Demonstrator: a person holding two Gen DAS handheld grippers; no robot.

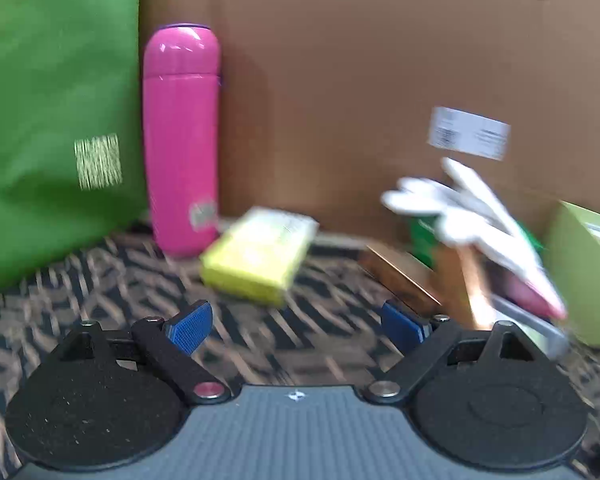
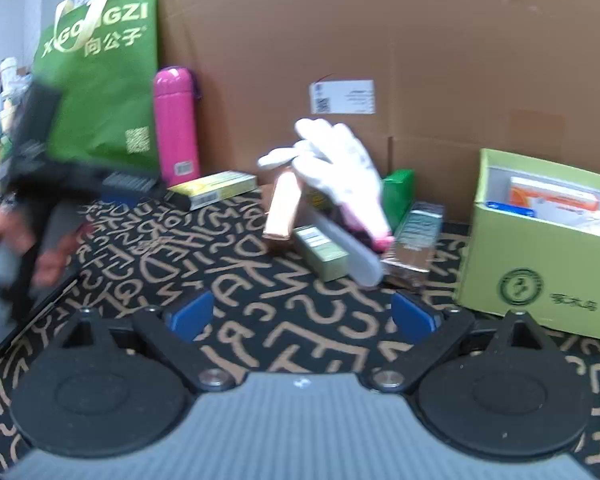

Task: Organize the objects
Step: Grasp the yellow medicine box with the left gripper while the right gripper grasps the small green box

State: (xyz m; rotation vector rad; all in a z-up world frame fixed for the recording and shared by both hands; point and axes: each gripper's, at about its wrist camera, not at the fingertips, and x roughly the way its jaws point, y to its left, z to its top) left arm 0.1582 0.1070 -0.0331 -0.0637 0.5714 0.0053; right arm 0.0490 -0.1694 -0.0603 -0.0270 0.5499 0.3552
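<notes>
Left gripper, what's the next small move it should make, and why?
Probably ease the left gripper forward toward the flat yellow cardboard box. Its jaws stand open and empty, and that box lies loose on the black letter-patterned cloth just ahead, beside the upright pink bottle.

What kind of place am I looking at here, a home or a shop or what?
Probably a home or small storeroom set up for sorting: a letter-patterned cloth spread before a cardboard backdrop, a green tote bag, a pink flask, and small product boxes beside an open green box.
</notes>
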